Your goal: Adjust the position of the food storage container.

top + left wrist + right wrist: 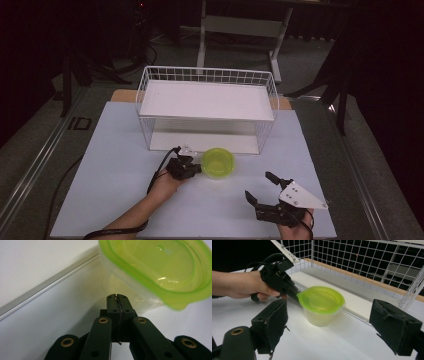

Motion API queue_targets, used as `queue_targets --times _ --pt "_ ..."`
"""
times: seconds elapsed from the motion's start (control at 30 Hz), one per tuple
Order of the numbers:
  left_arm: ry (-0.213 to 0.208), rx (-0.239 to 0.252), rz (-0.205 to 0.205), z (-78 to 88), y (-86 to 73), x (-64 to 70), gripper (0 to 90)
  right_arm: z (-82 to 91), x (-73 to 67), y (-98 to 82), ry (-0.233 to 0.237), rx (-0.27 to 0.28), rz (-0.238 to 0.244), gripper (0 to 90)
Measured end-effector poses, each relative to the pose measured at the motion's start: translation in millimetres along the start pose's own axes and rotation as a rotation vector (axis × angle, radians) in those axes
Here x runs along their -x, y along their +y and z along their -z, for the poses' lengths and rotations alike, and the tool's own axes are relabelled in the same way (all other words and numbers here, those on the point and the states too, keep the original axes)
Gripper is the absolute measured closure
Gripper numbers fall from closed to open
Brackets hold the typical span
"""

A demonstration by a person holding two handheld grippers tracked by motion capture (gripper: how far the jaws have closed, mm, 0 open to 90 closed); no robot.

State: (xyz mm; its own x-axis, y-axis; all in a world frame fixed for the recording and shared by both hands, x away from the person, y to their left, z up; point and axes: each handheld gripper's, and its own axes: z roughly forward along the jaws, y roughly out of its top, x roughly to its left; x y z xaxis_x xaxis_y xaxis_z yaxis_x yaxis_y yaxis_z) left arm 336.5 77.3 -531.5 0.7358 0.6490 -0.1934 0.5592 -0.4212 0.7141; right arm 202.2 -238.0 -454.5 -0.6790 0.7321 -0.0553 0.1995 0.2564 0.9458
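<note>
- Clearly, one container (218,162) with a green lid stands on the white table (115,165), just in front of one white wire rack (207,107).
- Left gripper (196,169) has its jaws pressed together with nothing between them, the tips right at the container's side.
- Right gripper (260,187) has its jaws spread apart and grasps nothing, well apart from the container.
- Letters "ID" (79,123) are readable beside the table's left edge.
- Free table surface lies to both sides of the container.

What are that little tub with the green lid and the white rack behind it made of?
The small clear tub with the lime-green lid looks like plastic: the lid is glossy and translucent with bright glints, the body see-through. The white two-tier wire rack appears to be coated metal wire in a thin welded grid; its flat matte white shelves could be painted metal or board.
</note>
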Motion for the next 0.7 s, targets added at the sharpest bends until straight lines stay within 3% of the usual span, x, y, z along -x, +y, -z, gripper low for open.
queue_targets --times 0.1,0.17,0.23,0.27,0.33,0.43,0.47,0.5,0.57,0.6,0.63,0.7 --pt "-0.005 0.001 0.001 4.0 -1.9 -1.2 89.6 -0.3 0.0 -0.1 -0.001 0.000 0.007 14.6" --pt "-0.017 0.030 0.025 17.1 -8.8 -3.1 81.8 -0.5 -0.8 0.0 -0.005 0.006 0.028 14.3" --pt "-0.024 0.047 0.037 22.2 -11.7 -3.1 79.8 -0.6 -1.1 0.0 -0.005 0.007 0.030 14.3" --pt "-0.010 0.057 0.002 32.1 -17.0 -1.3 72.6 -0.6 -1.7 -0.1 -0.003 0.005 0.033 14.3" --pt "-0.005 0.065 -0.005 36.7 -19.7 0.2 69.4 -1.0 -1.9 -0.2 0.000 0.003 0.030 14.3" --pt "-0.033 0.092 0.013 50.9 -27.4 2.8 51.0 -3.8 -2.0 -0.9 0.008 -0.008 0.026 14.2" --pt "-0.048 0.105 0.006 56.5 -30.2 3.8 51.0 -4.9 -2.3 -1.1 0.006 -0.015 0.033 14.3" --pt "-0.058 0.112 0.023 63.1 -33.1 5.8 35.9 -6.7 -3.3 -1.5 0.008 -0.022 0.047 14.3" --pt "-0.078 0.121 0.023 67.2 -34.8 6.5 20.4 -7.4 -3.8 -1.6 0.012 -0.026 0.046 14.3" --pt "-0.073 0.126 0.032 70.8 -35.8 7.2 17.3 -8.4 -4.6 -1.6 0.015 -0.030 0.042 14.3" --pt "-0.102 0.152 0.034 78.4 -37.9 8.2 14.4 -8.8 -5.1 -1.5 0.014 -0.032 0.042 14.3" --pt "-0.098 0.155 0.021 82.0 -38.7 9.7 10.1 -9.2 -5.4 -1.4 0.016 -0.036 0.041 14.3"
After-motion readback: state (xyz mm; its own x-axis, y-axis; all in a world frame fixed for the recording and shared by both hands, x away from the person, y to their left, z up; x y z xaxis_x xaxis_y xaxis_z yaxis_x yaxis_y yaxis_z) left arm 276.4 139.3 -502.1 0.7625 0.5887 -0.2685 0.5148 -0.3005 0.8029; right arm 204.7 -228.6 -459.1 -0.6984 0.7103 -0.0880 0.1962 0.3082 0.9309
